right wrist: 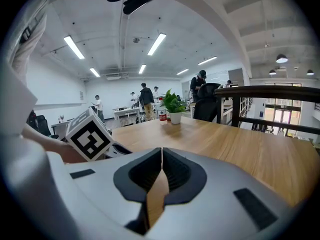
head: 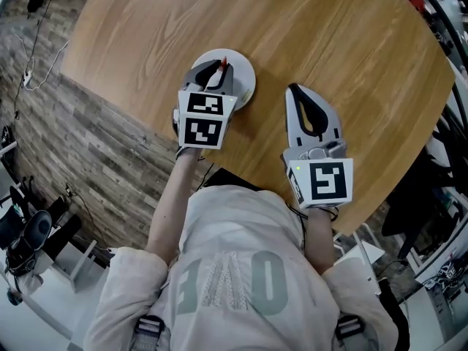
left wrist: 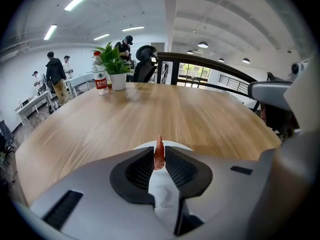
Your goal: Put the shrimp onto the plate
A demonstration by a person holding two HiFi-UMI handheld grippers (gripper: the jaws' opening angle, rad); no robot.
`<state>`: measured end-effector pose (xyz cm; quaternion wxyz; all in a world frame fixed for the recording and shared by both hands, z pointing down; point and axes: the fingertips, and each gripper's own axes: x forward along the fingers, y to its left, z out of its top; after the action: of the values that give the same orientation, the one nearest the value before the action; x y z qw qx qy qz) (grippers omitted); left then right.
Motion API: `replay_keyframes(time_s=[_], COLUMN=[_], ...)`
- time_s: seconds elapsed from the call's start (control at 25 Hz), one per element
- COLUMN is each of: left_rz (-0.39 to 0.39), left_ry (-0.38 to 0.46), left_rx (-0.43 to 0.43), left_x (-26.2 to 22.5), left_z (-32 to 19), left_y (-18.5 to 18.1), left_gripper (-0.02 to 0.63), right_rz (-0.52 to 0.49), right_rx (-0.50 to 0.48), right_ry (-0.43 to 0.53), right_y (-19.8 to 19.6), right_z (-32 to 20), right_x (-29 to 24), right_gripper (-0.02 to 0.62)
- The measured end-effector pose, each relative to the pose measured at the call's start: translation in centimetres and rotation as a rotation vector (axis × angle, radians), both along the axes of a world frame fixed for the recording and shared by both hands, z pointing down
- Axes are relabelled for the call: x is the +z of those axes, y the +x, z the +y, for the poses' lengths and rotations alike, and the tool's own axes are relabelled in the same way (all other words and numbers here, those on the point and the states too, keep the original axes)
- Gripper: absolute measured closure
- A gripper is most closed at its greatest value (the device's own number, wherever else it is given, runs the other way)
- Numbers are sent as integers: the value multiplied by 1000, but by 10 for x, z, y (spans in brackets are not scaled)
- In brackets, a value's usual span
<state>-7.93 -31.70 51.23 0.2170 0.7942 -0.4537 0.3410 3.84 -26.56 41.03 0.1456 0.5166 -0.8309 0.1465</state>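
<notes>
At the bottom of the head view, nearest the camera, the person's arms reach up the frame to the two tools. The right tool (head: 296,92) sits right of centre, low over bare wood, its jaws pressed together with nothing between them, well apart from the work. The left tool (head: 218,72), just left of centre, is clamped narrowly on the shrimp (left wrist: 159,155), a small orange-red piece standing upright between the jaw tips. It hangs directly over the white plate (head: 246,73), whose rim peeks out past the jaws in the left gripper view. Whether the shrimp touches the plate I cannot tell. The carry looks finished; what seems left is to lower it if needed, part the jaws and lift away. The plate lies near the table's (head: 351,42) near edge, which runs diagonally from upper left to lower right, so there is little room toward the person. Beyond the plate, toward the top and right of the frame, the wood is open. A potted plant (left wrist: 112,66) and a bottle (left wrist: 101,78) stand far off at the upper left of the left gripper view.
</notes>
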Motion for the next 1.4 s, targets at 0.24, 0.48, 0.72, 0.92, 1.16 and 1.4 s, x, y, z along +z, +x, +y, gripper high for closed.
replay_keyframes(time_s=[0.24,0.48,0.72,0.92,1.16,1.4], left_rz=[-1,23,128,216,318,404], left_ry=[-2,77,283,450,723,883], left_rx=[10,-17,-43,-104,-144,-228], left_x=[0,-29,-103,-170,-261,-300], left_z=[1,-1,-8,8,42,91], left_y=[0,-3,-3,-19,-48,-85], left_gripper=[526,526,528,528,595,597], right_rz=[4,5,9,9,-44,-143], right_rx=[-16,-25,-58,-78,-85,-77], right_ry=[16,48,137,212,347,417], right_y=[0,-6,-22,-42,-62,-88], right_z=[-1,-1,6,19,21,39], right_x=[1,-15,-49,-80,-125,-155], right_gripper=[574,574,574,574,574,574])
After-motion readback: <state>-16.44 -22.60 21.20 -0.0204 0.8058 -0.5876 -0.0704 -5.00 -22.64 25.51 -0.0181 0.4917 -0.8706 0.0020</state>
